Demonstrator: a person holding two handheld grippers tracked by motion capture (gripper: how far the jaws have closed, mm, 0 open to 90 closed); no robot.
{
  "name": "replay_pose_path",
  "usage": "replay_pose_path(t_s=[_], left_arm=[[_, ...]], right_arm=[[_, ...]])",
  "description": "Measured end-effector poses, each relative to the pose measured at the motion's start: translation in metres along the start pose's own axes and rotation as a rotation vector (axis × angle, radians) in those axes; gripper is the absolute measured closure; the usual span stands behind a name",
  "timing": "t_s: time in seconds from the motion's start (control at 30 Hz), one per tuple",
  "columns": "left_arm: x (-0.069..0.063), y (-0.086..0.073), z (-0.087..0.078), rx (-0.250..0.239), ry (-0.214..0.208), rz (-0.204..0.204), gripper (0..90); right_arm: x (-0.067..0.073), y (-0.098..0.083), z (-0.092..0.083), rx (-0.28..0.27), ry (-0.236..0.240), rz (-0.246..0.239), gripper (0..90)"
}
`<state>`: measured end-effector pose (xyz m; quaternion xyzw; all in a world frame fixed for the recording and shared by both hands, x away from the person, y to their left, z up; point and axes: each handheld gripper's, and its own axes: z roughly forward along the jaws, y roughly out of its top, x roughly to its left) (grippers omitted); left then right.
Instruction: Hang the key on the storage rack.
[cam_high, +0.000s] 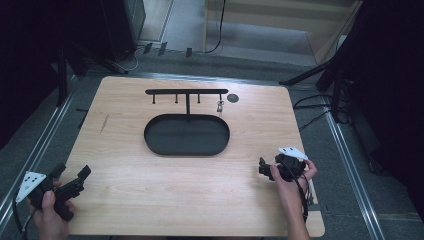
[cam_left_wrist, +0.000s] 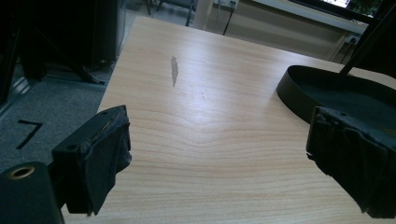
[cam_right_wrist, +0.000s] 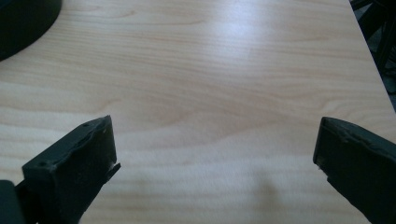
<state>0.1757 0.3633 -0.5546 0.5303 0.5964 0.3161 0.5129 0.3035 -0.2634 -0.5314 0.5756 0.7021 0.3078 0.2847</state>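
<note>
Both grippers rest at the near edge of the pale wooden surface (cam_high: 150, 200), fingers spread apart and empty. The left gripper (cam_high: 70, 181) and right gripper (cam_high: 265, 169) flank the black oval metal tray (cam_high: 186, 135), which lies ahead between them, long axis crosswise; a small key-like item (cam_high: 220, 106) hangs on the right end of its rack, nearer the right gripper.

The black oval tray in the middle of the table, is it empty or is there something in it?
Empty. In the high view the black oval tray shows a bare dark floor; the one small item hangs from the rack above it.
</note>
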Motion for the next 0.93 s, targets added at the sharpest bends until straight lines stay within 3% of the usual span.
replay_pose_path(t_s=[0.17, 0.47, 0.63, 0.73, 0.93], left_arm=[[0.0, 0.0, 0.0, -0.002, 0.002, 0.002, 6.9], [0.0, 0.0, 0.0, -0.001, 0.001, 0.005, 6.9], [-0.001, 0.0, 0.0, 0.001, 0.001, 0.009, 6.9], [-0.002, 0.0, 0.001, 0.007, 0.003, 0.016, 6.9], [-0.003, 0.0, 0.001, 0.01, 0.007, 0.025, 6.9]], right_arm=[[-0.014, -0.026, -0.007, -0.077, 0.007, 0.051, 0.0], [-0.038, -0.05, -0.038, -0.215, 0.029, 0.139, 0.0], [-0.045, -0.059, -0.047, -0.208, 0.062, 0.14, 0.0], [-0.046, -0.063, -0.05, -0.236, 0.077, 0.153, 0.0], [-0.048, -0.064, -0.051, -0.26, 0.075, 0.177, 0.0]])
